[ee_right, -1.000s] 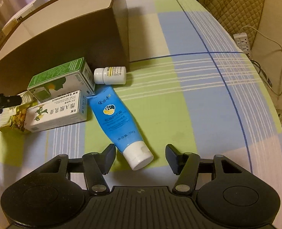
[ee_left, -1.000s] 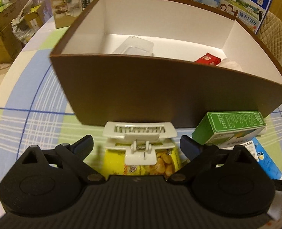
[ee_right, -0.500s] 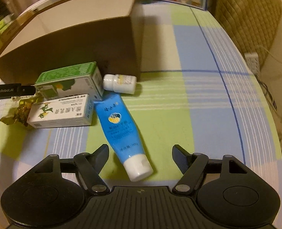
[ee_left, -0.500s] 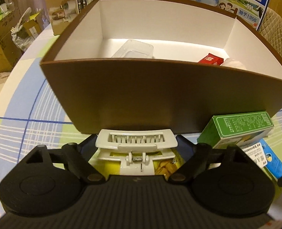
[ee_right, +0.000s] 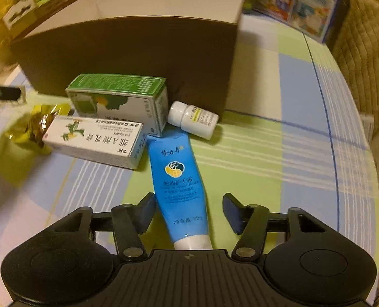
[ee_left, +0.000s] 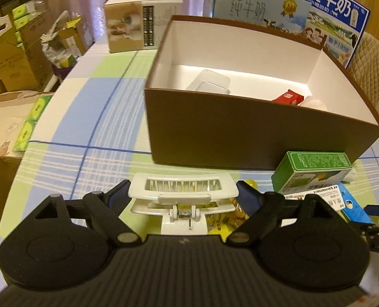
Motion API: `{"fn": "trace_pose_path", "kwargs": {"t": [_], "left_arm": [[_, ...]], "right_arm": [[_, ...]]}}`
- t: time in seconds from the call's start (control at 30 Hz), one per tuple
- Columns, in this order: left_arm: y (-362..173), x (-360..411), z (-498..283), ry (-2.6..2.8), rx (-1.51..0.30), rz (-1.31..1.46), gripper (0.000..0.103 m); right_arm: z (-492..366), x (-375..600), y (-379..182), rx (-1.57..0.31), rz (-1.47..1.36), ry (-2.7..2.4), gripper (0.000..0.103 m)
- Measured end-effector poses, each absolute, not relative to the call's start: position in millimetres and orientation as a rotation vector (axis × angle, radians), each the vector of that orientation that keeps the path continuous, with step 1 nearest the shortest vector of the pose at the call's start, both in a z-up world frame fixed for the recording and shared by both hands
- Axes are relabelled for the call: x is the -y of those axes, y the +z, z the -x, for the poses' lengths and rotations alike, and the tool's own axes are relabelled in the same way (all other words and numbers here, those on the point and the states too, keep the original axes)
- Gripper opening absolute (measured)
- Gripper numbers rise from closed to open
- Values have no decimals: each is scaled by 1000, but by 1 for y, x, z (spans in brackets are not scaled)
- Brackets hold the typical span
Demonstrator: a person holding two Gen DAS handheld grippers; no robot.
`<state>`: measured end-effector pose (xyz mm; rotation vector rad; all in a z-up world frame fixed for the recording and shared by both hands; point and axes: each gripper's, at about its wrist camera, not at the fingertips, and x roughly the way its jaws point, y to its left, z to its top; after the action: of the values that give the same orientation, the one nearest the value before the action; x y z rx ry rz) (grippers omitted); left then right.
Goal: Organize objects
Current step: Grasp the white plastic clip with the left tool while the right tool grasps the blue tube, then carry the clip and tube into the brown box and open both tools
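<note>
A checked cloth covered the bench (ee_left: 92, 117), one brown box (ee_left: 253, 138) toward its far edge. The left tongs (ee_left: 183, 192) pinched one white hair clip (ee_left: 183, 188), light, stiff, slick, by its ends. The right tongs (ee_right: 189, 211), just closing, stood spread around one soft blue tube (ee_right: 179, 179), best squeezed mid-body. Two cartons, one bottle nearby.

Left gripper (ee_left: 183, 192): I see jaws clamped on ends of white clip (ee_left: 183, 192), clip lifted clear of table, gripper pitched steeply down.

Right gripper (ee_right: 188, 211): I read jaws as just closing, not yet gripping; blue tube (ee_right: 180, 186) between fingers, left finger (ee_right: 146, 212) near touching, right one well apart. Pitched steeply down.
</note>
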<state>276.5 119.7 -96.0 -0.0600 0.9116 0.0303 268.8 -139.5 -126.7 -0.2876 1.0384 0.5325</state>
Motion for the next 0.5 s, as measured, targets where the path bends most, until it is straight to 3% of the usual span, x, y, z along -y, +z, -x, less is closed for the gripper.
{"fn": "trace_pose_path", "kwargs": {"t": [0.07, 0.5], "left_arm": [[-91, -122, -270, 41, -909, 63, 85], [-73, -106, -249, 45, -893, 53, 85]], "right_arm": [[-266, 138, -126, -1023, 303, 565, 38], [-248, 155, -110, -1044, 300, 641, 36]]}}
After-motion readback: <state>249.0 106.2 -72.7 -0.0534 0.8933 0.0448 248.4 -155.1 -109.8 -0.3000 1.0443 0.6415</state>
